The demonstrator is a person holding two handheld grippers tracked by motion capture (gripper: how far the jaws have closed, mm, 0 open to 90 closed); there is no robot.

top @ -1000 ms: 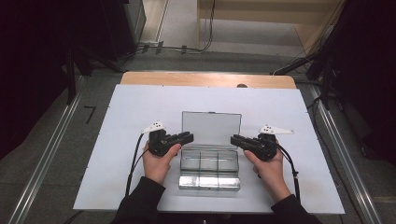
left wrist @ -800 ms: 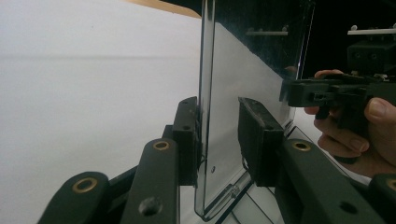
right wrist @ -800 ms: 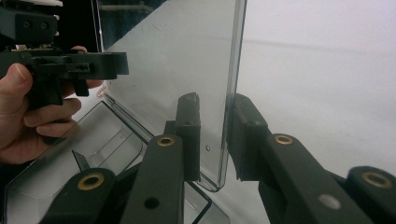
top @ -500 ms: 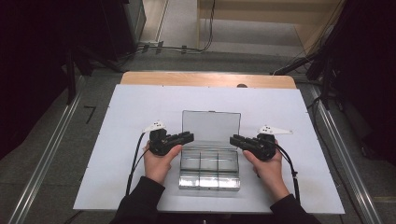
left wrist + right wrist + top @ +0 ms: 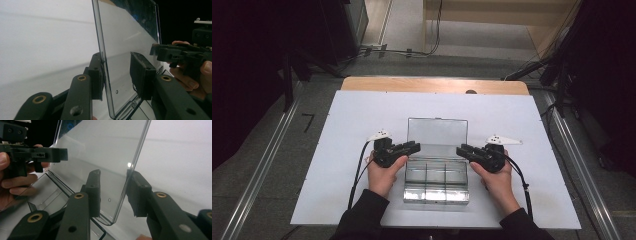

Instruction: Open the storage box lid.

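A wooden table (image 5: 434, 85) carries a large white sheet (image 5: 352, 130) that covers most of its top. In the middle of the sheet, on the person's side, sits a clear plastic compartment box (image 5: 436, 181) with its transparent hinged lid (image 5: 437, 131) standing raised at the far edge. The left gripper (image 5: 412, 146), held in the person's left hand (image 5: 384, 175), reaches to the lid's left edge; in the left gripper view its jaws stand apart astride that edge, one pad (image 5: 98, 72) touching the pane, the other clear of it. The right gripper (image 5: 463, 150), held in the right hand (image 5: 497, 181), sits likewise at the lid's right edge, jaws parted on either side of it, not clamped.
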